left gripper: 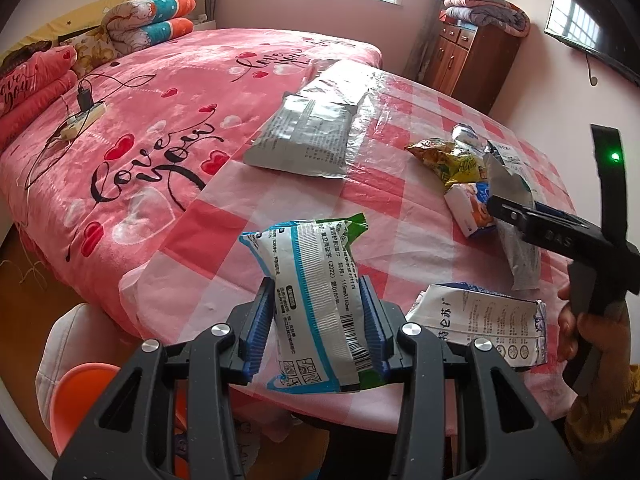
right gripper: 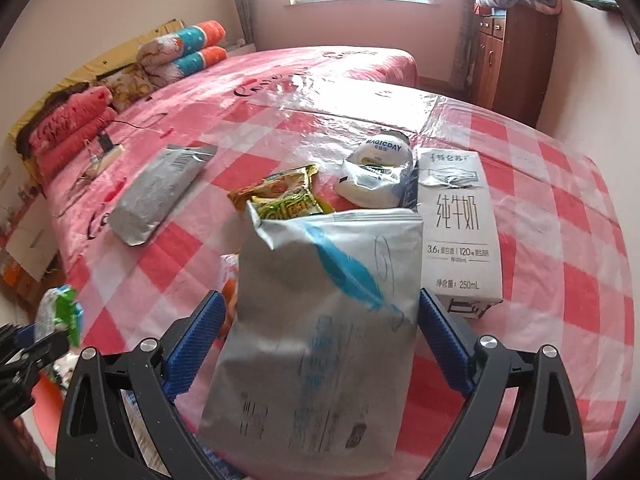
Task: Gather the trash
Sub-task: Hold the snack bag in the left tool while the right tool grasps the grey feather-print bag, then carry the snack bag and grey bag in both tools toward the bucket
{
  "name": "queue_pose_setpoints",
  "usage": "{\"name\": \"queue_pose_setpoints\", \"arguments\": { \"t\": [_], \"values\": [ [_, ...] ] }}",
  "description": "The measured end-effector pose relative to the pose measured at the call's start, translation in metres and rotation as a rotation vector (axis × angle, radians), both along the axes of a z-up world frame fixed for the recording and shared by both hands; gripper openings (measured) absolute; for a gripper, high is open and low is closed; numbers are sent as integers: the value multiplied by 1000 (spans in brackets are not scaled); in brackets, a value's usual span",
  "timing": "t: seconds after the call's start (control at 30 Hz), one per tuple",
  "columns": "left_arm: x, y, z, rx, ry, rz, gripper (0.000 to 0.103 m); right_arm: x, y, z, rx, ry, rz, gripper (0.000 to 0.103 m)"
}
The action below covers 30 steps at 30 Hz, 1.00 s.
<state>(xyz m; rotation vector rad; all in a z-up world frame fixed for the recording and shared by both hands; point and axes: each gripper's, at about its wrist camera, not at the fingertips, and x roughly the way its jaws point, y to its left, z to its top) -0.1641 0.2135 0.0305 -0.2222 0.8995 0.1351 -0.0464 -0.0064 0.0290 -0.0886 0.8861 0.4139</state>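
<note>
Over the checked table edge [left gripper: 280, 216], the left gripper [left gripper: 320, 324] is clamping a blue-and-white wrapper [left gripper: 316, 300] above an orange bin [left gripper: 80, 392], with cartons and packets still waiting. In the right wrist view, the right gripper [right gripper: 320, 340] is standing wide around a silver pouch [right gripper: 332, 320], its pads seemingly off it, beside the milk carton [right gripper: 460, 220]

Your red-and-white checked plastic cloth [right gripper: 560, 208] carries mostly silver and white litter. On it lies a plain silver foil pouch [right gripper: 160, 192]; beside that, toward the wardrobe, a yellow-green crumpled snack wrapper [right gripper: 284, 196] and a white milk carton with grey lettering [right gripper: 456, 224]. Past the cloth, your pink bedspread [left gripper: 160, 120] shows red hearts and black script. The white wrapper with blue and green edging [left gripper: 316, 300] sits between blue-padded black jaws.
</note>
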Motion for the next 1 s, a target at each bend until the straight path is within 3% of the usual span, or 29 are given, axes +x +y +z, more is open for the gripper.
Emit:
{"name": "queue_pose_setpoints", "arguments": {
  "t": [0.07, 0.1, 0.43, 1.0],
  "values": [
    [-2, 2, -1, -4, 1, -1, 44, 2, 0, -2, -1, 5, -12, 91],
    [-3, 3, -2, -6, 2, -2, 44, 1, -1, -3, 6, 7, -16, 84],
    [-7, 6, -6, -22, 2, -2, 44, -11, -10, 8, 30, -44, -5, 71],
    [-28, 11, 9, -26, -48, 7, 44, -36, -17, 57, 110, -99, 1, 69]
  ]
}}
